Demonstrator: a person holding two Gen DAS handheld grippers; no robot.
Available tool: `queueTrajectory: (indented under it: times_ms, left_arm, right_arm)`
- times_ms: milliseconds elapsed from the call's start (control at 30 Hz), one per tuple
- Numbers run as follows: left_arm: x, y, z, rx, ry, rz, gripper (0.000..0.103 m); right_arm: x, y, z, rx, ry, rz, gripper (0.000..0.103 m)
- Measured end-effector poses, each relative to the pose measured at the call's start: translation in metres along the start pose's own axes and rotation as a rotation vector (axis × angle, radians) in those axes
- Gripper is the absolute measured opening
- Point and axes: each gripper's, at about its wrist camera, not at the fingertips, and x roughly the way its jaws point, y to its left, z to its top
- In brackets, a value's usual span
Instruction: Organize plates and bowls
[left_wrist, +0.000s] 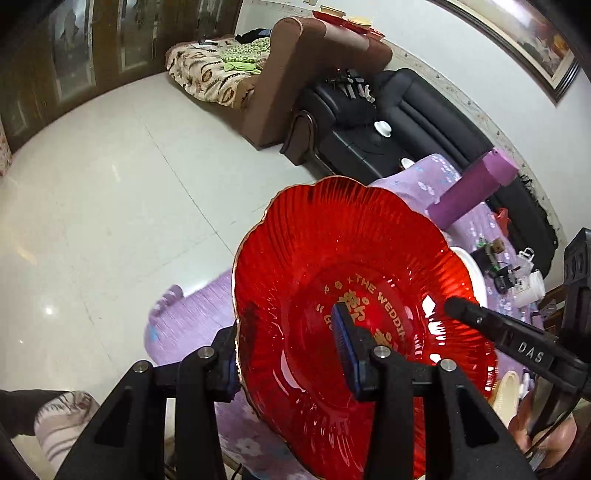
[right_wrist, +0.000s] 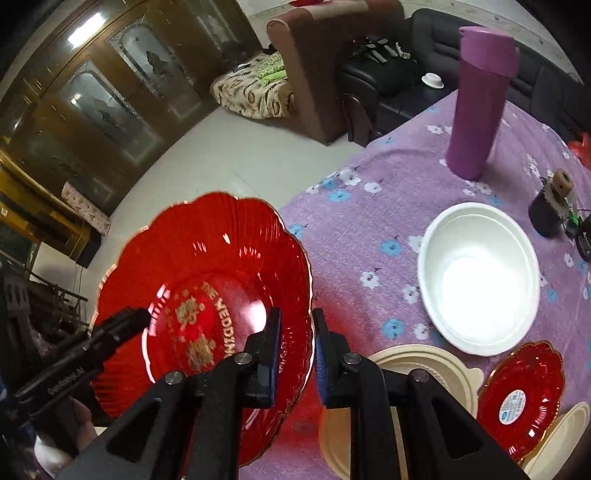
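Task thing: we hold a large red plate (left_wrist: 354, 314) with gilt lettering up off the worktop (right_wrist: 373, 221), tilted, its face towards us.
Left gripper: our left gripper (left_wrist: 291, 350) is closed on the plate's left rim, one finger behind the rim and the other lying on the plate's face.
Right gripper: our right gripper (right_wrist: 295, 350) is nearly closed over the plate's right rim; the rim runs between the two fingers, and we judge the pads are pressing on it, though the blur leaves this a little unsure.
Where the plate is: it hangs over the near left corner of the worktop, partly out over the floor (left_wrist: 110, 184), clear of the cloth.
The relation that matters: the plate spans between both grippers, left rim to right rim, so neither hand is nearer; the other dishes all lie to the right of it.
White bowl (right_wrist: 480, 277): it sits well to the right on the worktop, empty and upright.
Small red plate (right_wrist: 521, 398): it rests near the right, on cream-coloured dishes (right_wrist: 417, 365).
Purple flask (right_wrist: 480, 107): it stands upright at the far side, well apart from the plate.
Next move, as we judge it: we carry the plate rightwards and level it before setting it down with the other dishes.
Risk: a thin, glossy rim could slip if either grip loosens.
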Motion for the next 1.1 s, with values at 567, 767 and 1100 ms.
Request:
queueTrajectory:
  times_ms: [567,767,1100]
  left_arm:
    - [0.094,-0.007,-0.023,0.114,0.137,0.168,0.051]
    - [0.051,0.001,-0.028,0.087,0.085,0.171,0.055]
    - [-0.031,-0.020,-0.109,0.085,0.051,0.034,0.069]
  right_arm:
    - [0.072,-0.021,-0.025,0.005,0.086,-0.169,0.024]
    - [0.014,-0.008,-0.035,-0.037,-0.046,-0.109,0.036]
    - [-0.086,-0.072,-0.130,0.113,-0.125,-0.042,0.041]
